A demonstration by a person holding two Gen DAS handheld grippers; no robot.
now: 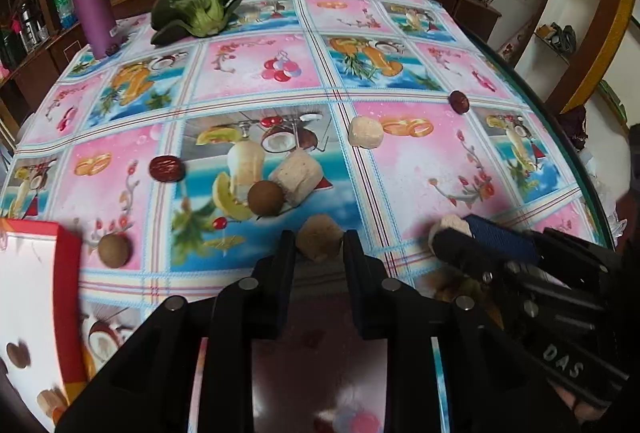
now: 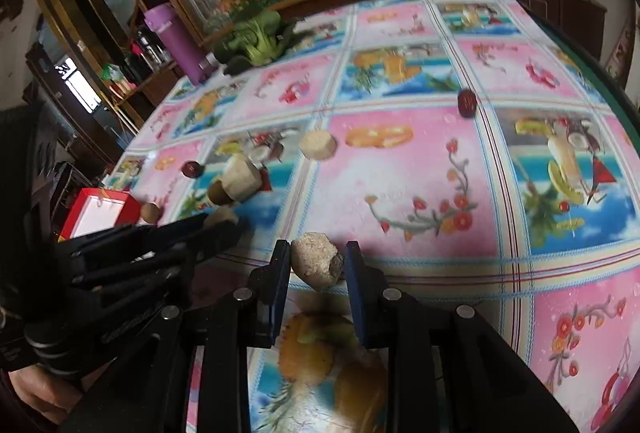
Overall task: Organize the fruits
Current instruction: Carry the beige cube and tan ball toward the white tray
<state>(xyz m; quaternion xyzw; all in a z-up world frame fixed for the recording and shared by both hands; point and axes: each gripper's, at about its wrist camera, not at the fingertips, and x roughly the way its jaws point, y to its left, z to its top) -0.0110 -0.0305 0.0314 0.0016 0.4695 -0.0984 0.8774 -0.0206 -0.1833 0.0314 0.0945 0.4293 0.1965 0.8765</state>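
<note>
My left gripper is shut on a tan fruit chunk near the table's front edge. Just to its right, my right gripper is shut on a pale beige chunk, which touches both pads. In the left wrist view the right gripper comes in from the right with that pale chunk at its tip. Loose on the cloth lie two red dates, two brown round fruits and two pale chunks.
A red box with a white inside sits at the near left and holds small pieces. At the back left stand a purple bottle and leafy greens. The table's curved edge runs along the right.
</note>
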